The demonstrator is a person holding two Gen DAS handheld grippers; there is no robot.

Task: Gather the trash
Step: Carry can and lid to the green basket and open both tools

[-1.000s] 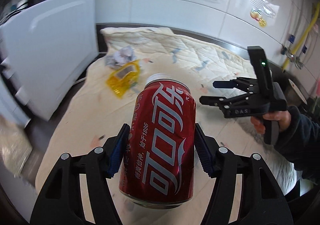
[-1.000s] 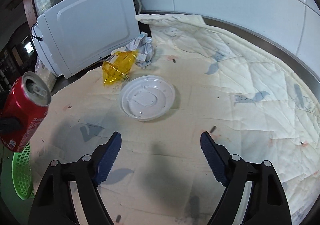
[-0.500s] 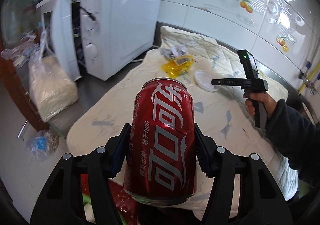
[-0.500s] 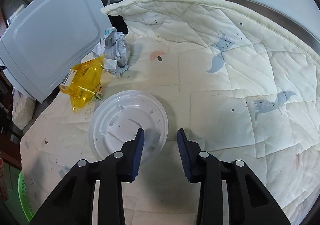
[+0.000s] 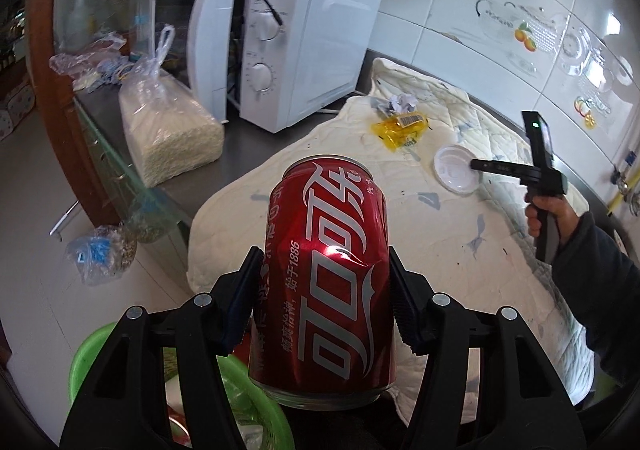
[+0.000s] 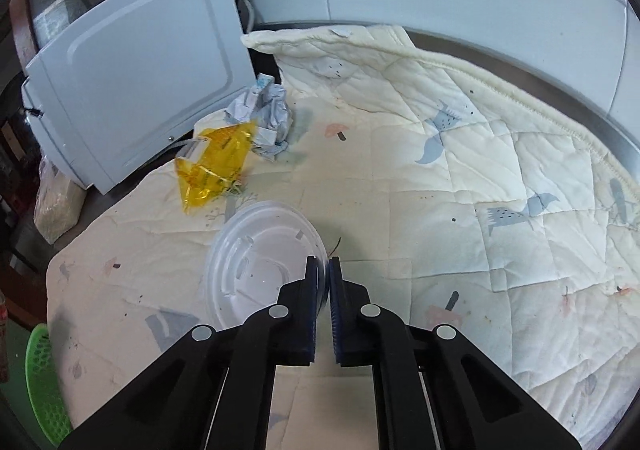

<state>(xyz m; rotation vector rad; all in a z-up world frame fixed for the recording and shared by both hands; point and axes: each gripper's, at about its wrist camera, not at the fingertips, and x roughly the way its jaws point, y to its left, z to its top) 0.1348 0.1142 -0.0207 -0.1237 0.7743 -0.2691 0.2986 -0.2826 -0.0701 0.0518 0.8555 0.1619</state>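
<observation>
Left gripper (image 5: pixel 322 304) squeezing 1 red cola can (image 5: pixel 326 282) above the green basket (image 5: pixel 86 362), right gripper (image 6: pixel 322 282) pinching the plastic lid (image 6: pixel 260 266) rim on the quilt (image 6: pixel 460 186); may slip out, too thin.

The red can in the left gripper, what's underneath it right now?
Below the red can sits a green basket with some trash inside; the can and left gripper hide most of its contents.
</observation>
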